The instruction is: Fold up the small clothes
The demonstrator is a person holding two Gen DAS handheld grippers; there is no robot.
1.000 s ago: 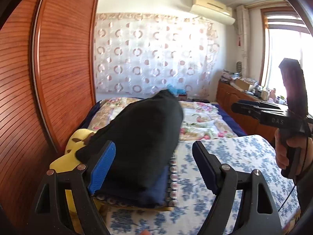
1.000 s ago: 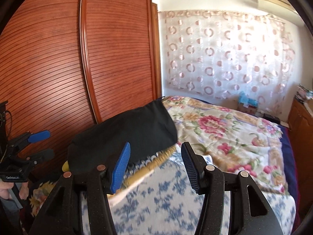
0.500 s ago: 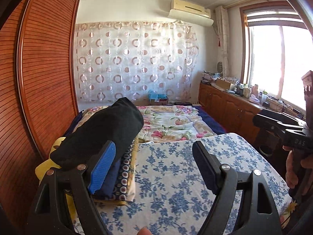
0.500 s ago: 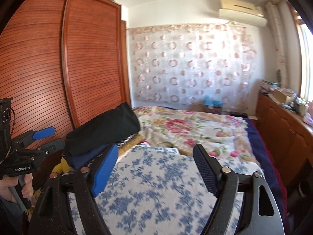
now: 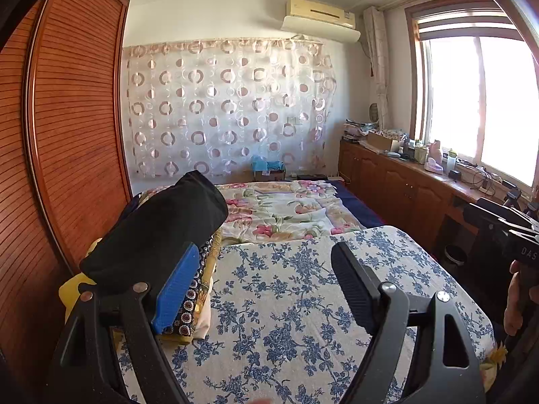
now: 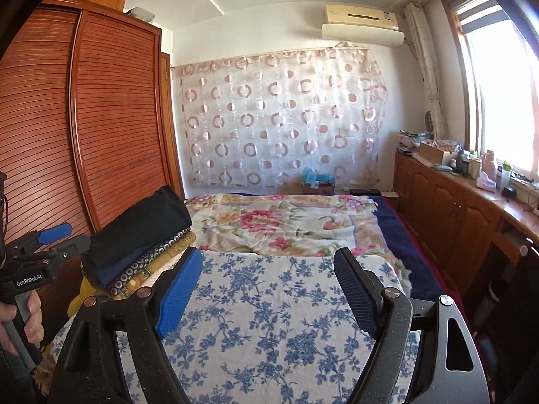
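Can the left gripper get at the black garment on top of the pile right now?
Probably yes. The left gripper is open and empty, the black garment lies uncovered on top of the pile just beyond its blue finger, and nothing sits between them.

left gripper [image 6: 50, 249] body: "GenRobot.AI" | right gripper [image 5: 498, 222] body: "DAS", cut off

Daylight pours in from the window [image 5: 478, 101] off to the right of the jaws, blown out to plain white with no detail through the glass. The room is bright and sharp, without motion blur. Fisheye bending curves the wardrobe [image 6: 84, 128] on the left, and dark vignette fills the corners.
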